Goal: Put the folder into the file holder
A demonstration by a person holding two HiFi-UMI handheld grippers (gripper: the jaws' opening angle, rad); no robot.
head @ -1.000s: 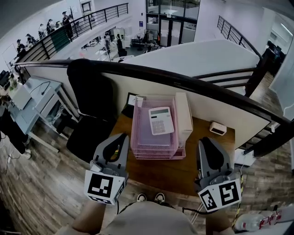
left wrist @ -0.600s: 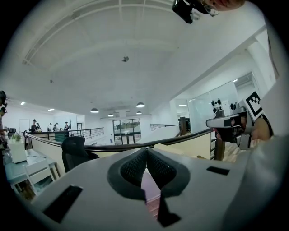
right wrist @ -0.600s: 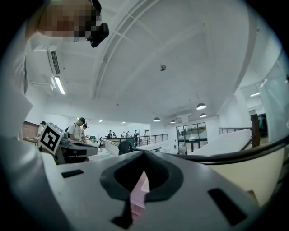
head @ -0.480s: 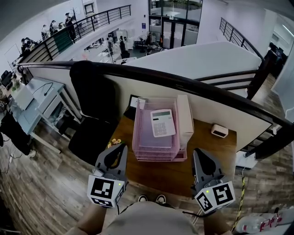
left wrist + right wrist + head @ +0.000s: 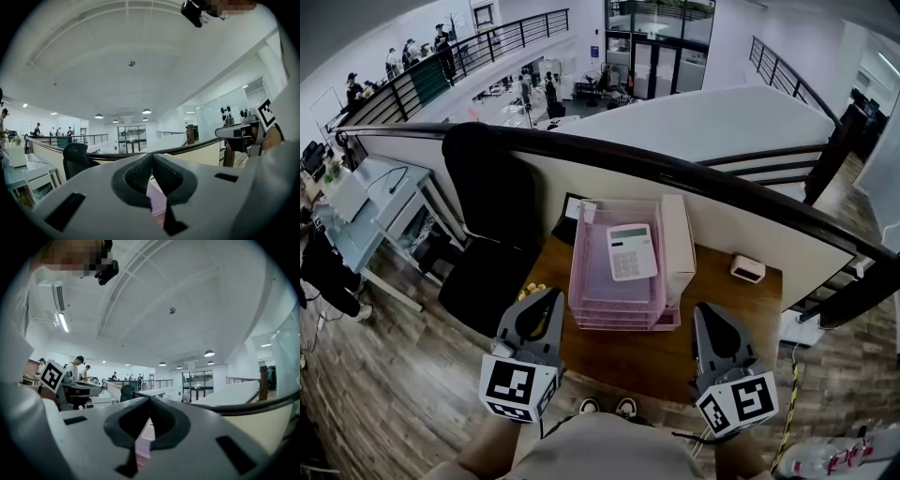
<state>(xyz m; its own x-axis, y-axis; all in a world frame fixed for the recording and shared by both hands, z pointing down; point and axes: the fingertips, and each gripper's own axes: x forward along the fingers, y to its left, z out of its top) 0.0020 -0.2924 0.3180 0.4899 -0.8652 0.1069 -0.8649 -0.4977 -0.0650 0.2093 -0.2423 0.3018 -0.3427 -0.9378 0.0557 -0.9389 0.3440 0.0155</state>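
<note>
A pink stacked file tray (image 5: 581, 298) stands on the middle of the wooden desk (image 5: 675, 352). A white calculator (image 5: 631, 251) lies on its top level, over a lilac sheet. A tall white box (image 5: 677, 239) stands against the tray's right side. No folder shows plainly, and neither gripper holds one. My left gripper (image 5: 546, 298) (image 5: 151, 157) hovers at the tray's near left corner, shut and empty. My right gripper (image 5: 705, 309) (image 5: 149, 399) hangs over the desk to the tray's near right, also shut with nothing between its pads. Both point roughly level, away from me.
A black office chair (image 5: 492, 216) stands left of the desk. A small white device (image 5: 747, 269) sits at the desk's back right. A dark item with a white paper (image 5: 570, 214) lies behind the tray. A beige partition with a black rail (image 5: 694, 173) backs the desk. Small yellow things (image 5: 528, 292) lie at the desk's left edge.
My right gripper has sunk a little, toward the near edge of the desk. The left gripper has stayed about where it was.
</note>
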